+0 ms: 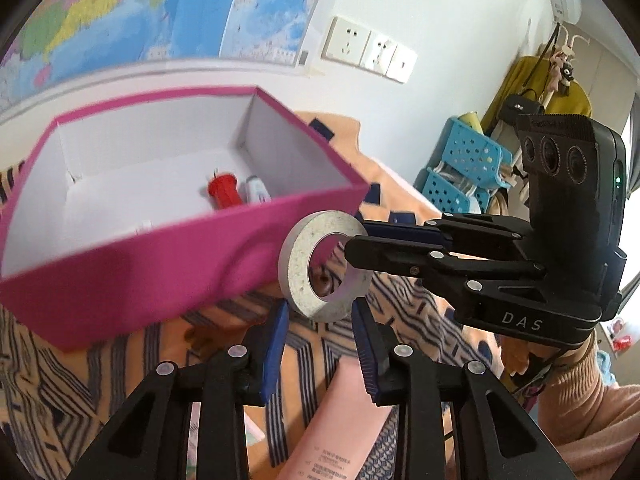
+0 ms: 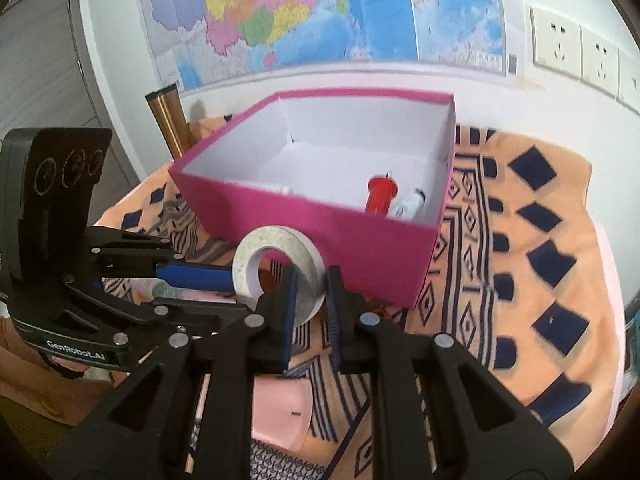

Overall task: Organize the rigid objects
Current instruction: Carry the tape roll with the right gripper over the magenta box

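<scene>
- Orange cloth (image 2: 560, 216) with navy diamonds and stripes covers my worktop, under a wall map (image 2: 320, 12) and white sockets (image 2: 558, 42).
- My speckled grey tape roll (image 2: 256, 254), a flat ring with a smooth white inner core, is held in the air just in front of the pink box (image 2: 328, 232).
- My right gripper (image 2: 311, 292) is clamped on the ring's near rim, its ribbed blue pads (image 2: 291, 300) pressing either face.
- My left gripper (image 1: 320, 312) stands apart: seen from its own camera, its blue pads sit just under the ring's lower edge; whether they touch it I cannot tell.
- The box is square-cornered card, magenta outside, plain white inside, and rests on the cloth.
- Inside it, at the near right corner, lie a ridged red plastic cylinder (image 2: 382, 194) and a small white tube (image 2: 410, 204), side by side.
- A soft pink tube (image 2: 282, 414) lies on the cloth beneath my grippers.
- A brass-coloured post (image 2: 170, 122) rises behind the box's left corner.
</scene>
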